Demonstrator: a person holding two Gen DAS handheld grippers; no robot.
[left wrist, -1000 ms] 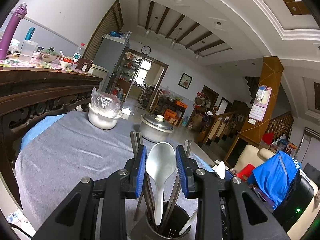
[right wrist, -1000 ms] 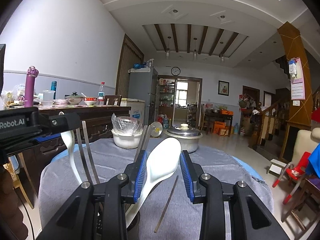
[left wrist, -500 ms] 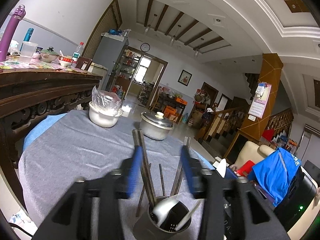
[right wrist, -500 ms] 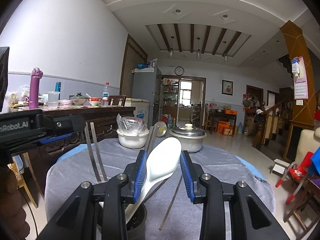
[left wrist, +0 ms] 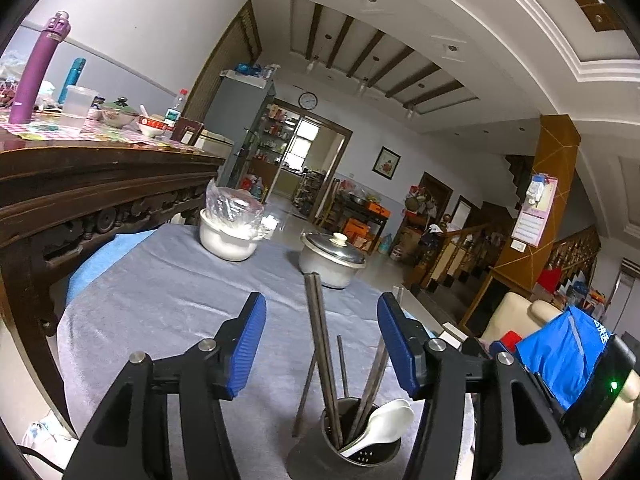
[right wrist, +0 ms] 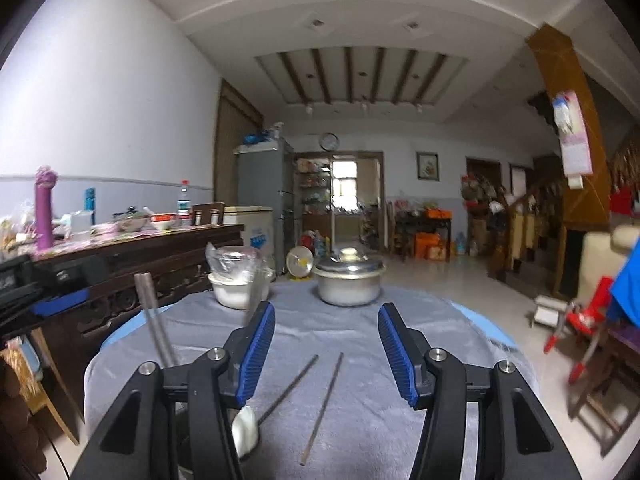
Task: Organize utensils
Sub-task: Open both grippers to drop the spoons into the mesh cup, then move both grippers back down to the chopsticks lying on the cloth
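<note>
On the grey-clothed table [left wrist: 168,312], a dark utensil holder [left wrist: 352,450] stands just below the left gripper [left wrist: 322,344], holding upright metal chopsticks [left wrist: 320,344] and white spoons [left wrist: 384,424]. Both the left and the right gripper [right wrist: 326,350] have jaws opening, nothing pinched. Two loose chopsticks [right wrist: 324,400] lie on the cloth. Farther back sit a plastic-covered white bowl [left wrist: 228,236] and a lidded metal pot [left wrist: 332,260].
</note>
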